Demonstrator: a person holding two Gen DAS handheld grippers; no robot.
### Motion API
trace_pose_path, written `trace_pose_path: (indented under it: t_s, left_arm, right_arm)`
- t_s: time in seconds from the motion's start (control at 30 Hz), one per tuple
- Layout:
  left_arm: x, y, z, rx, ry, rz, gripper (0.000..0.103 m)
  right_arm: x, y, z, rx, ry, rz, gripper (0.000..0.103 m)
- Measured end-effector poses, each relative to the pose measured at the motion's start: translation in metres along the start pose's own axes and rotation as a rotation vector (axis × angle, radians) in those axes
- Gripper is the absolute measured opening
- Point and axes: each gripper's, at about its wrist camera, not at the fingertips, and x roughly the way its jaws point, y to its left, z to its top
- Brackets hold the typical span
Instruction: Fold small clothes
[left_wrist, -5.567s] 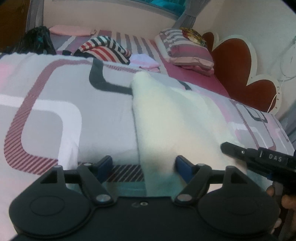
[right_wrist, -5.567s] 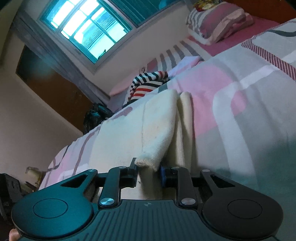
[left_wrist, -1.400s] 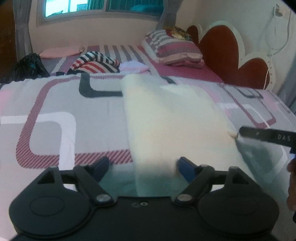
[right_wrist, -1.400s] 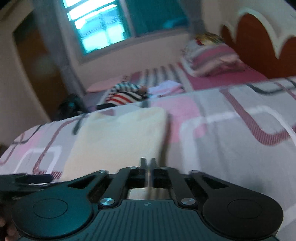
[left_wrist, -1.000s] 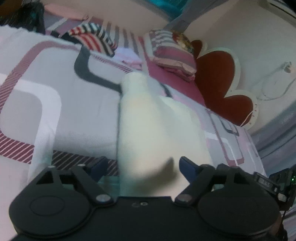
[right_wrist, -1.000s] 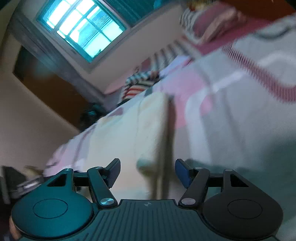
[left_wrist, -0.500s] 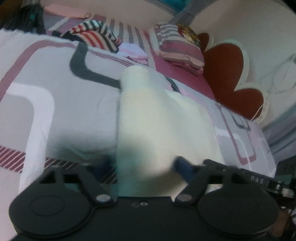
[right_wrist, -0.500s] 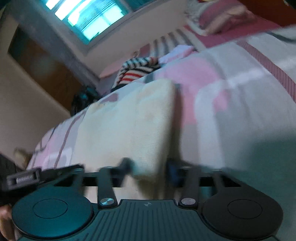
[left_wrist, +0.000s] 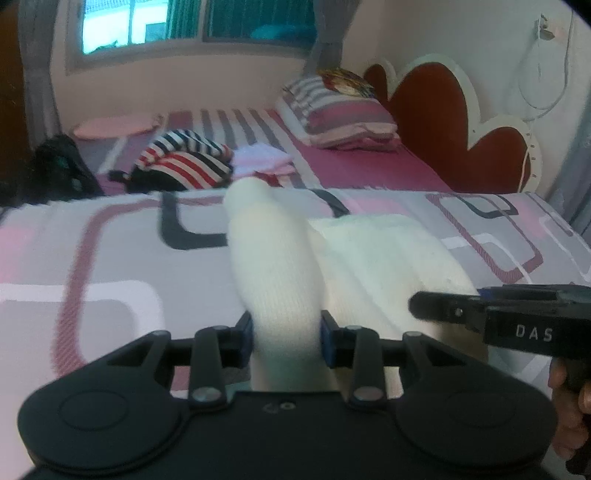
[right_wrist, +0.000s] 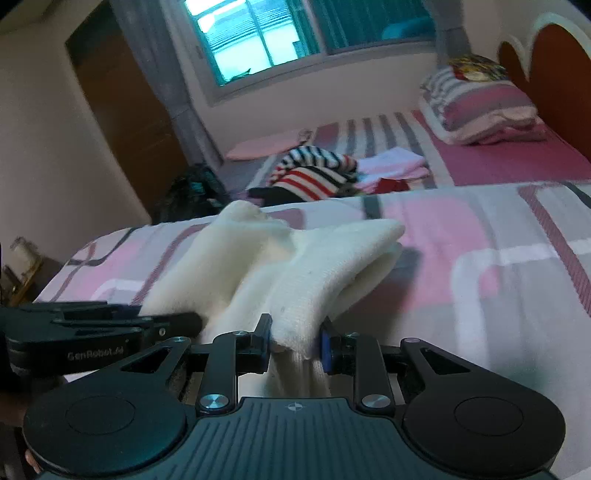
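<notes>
one cream cloth (left_wrist: 280, 280) on bed (left_wrist: 110, 266) | left claw (left_wrist: 286, 338) – pinching it | right claw (right_wrist: 295, 338) – pinching it

Cream knit garment (left_wrist: 280, 273) lies bunched in raised folds on the patterned bedspread (left_wrist: 110, 266)

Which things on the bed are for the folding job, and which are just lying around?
For the job:
- cream cloth, pinched at its near edge
- left claw
- right claw
- patterned bedspread it lies on

Just lying around:
- striped clothes
- pink folded clothes
- pillows
- black bag
</notes>
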Motion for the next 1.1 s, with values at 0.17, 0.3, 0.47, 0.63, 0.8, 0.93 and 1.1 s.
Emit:
trace_pose_path:
  t_s: [0.17, 0.3, 0.47, 0.63, 0.8, 0.93, 1.1]
  left_arm:
    - [-0.037, 0.03, -0.014, -0.006, -0.021, 0.071, 0.033]
    - [-0.067, 0.068, -0.033, -0.048, -0.02, 0.139, 0.033]
    - [-0.101, 0.121, -0.06, -0.114, -0.005, 0.224, 0.033]
    - [-0.113, 0.158, -0.087, -0.157, 0.039, 0.262, 0.036]
    - [-0.116, 0.168, -0.107, -0.124, 0.03, 0.346, 0.078]
    - [-0.125, 0.171, -0.118, -0.101, 0.044, 0.342, 0.078]
    - [-0.135, 0.166, -0.122, -0.105, 0.052, 0.363, 0.075]
  right_arm:
    - [0.015, 0.05, -0.006, -0.042, 0.009, 0.051, 0.025]
    - [0.035, 0.096, -0.018, -0.067, 0.029, 0.116, 0.025]
    - [0.067, 0.16, -0.036, -0.106, 0.067, 0.209, 0.025]
    - [0.097, 0.202, -0.062, -0.143, 0.118, 0.253, 0.025]
    - [0.128, 0.177, -0.081, -0.047, 0.143, 0.22, 0.025]
    - [0.128, 0.164, -0.074, -0.006, 0.142, 0.22, 0.025]
    - [0.124, 0.167, -0.071, -0.015, 0.155, 0.188, 0.035]
